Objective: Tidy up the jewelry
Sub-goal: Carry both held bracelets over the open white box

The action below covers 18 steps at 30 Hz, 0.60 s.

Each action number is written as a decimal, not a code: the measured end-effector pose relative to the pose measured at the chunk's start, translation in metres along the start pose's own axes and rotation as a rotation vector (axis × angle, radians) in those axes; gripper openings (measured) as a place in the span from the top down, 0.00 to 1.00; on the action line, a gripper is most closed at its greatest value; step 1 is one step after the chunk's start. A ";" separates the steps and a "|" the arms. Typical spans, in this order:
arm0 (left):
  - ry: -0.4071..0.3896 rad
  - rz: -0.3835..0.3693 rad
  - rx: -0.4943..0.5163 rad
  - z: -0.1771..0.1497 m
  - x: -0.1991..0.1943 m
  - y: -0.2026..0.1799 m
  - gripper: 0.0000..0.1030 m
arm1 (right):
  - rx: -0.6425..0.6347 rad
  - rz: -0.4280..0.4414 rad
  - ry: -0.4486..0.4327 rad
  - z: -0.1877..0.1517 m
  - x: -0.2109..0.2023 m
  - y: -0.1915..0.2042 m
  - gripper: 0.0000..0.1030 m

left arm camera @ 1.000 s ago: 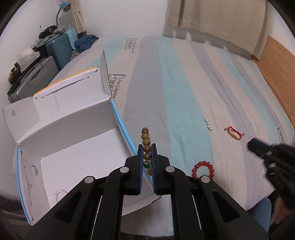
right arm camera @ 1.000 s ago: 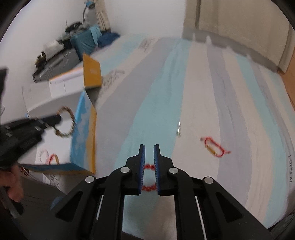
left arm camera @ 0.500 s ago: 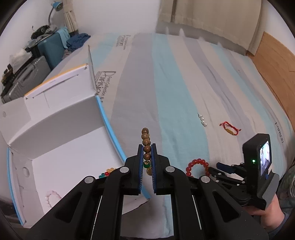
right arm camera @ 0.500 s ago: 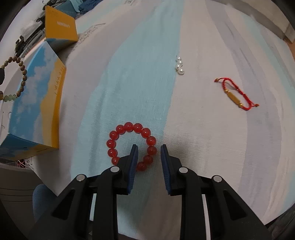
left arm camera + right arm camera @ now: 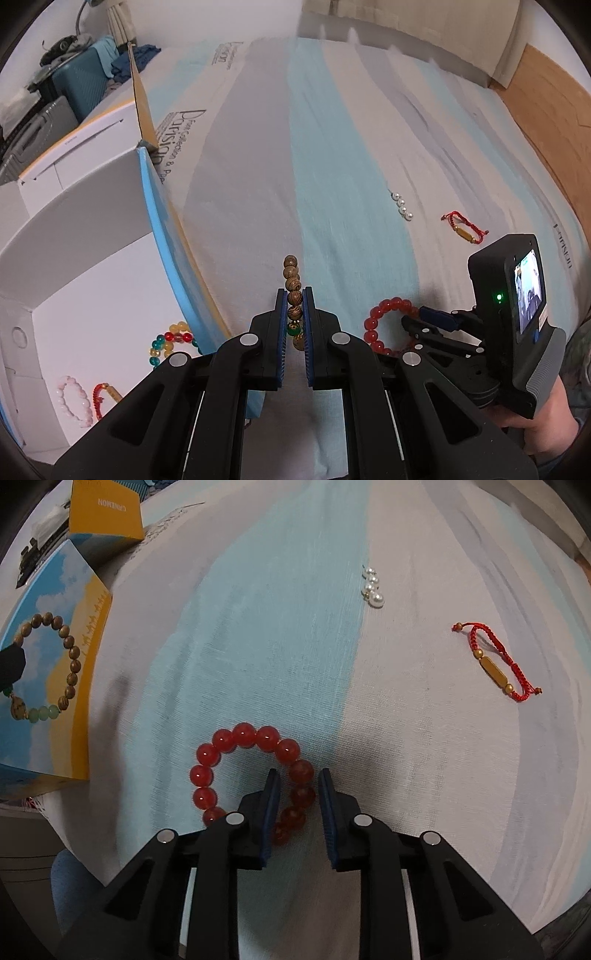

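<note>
My left gripper (image 5: pixel 294 295) is shut on a brown wooden bead bracelet (image 5: pixel 292 291) and holds it in the air beside the open white box (image 5: pixel 92 258); the bracelet also shows in the right wrist view (image 5: pixel 70 664). My right gripper (image 5: pixel 297 775) is open, low over the bed, its fingers straddling the right side of a red bead bracelet (image 5: pixel 240 771). That bracelet also lies in the left wrist view (image 5: pixel 388 317). A pearl piece (image 5: pixel 373 587) and a red cord bracelet (image 5: pixel 495 664) lie further out on the bed.
The box holds a multicoloured bead bracelet (image 5: pixel 170 339), a pink one (image 5: pixel 75 398) and a red cord one (image 5: pixel 105 395). Its blue and yellow outer wall (image 5: pixel 66 664) stands left of the red bracelet. Suitcases (image 5: pixel 74 88) stand beyond the bed's far left.
My right gripper opened, dropped down to the bed and closed in around the red bead bracelet. My left gripper, still holding the wooden bracelet, shifted slightly right, away from the box.
</note>
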<state>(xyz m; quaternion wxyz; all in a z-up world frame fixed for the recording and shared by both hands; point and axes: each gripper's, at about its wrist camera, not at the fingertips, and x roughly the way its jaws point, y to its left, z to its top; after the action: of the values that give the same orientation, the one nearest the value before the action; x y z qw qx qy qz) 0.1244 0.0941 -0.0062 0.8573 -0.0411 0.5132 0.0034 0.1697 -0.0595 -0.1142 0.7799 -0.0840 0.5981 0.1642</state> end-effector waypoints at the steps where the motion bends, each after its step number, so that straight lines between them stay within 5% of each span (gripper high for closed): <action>1: 0.001 0.000 -0.001 0.000 0.000 0.000 0.93 | -0.002 0.000 0.000 0.000 0.000 0.000 0.85; 18: -0.016 0.021 -0.014 0.001 -0.018 0.010 0.93 | -0.006 0.059 -0.118 -0.001 -0.061 -0.007 0.88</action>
<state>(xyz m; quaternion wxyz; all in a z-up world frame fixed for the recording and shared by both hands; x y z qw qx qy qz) 0.1163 0.1047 0.0091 0.8610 -0.0418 0.5066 0.0166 0.1571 -0.0763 -0.0565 0.8082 -0.0589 0.5530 0.1936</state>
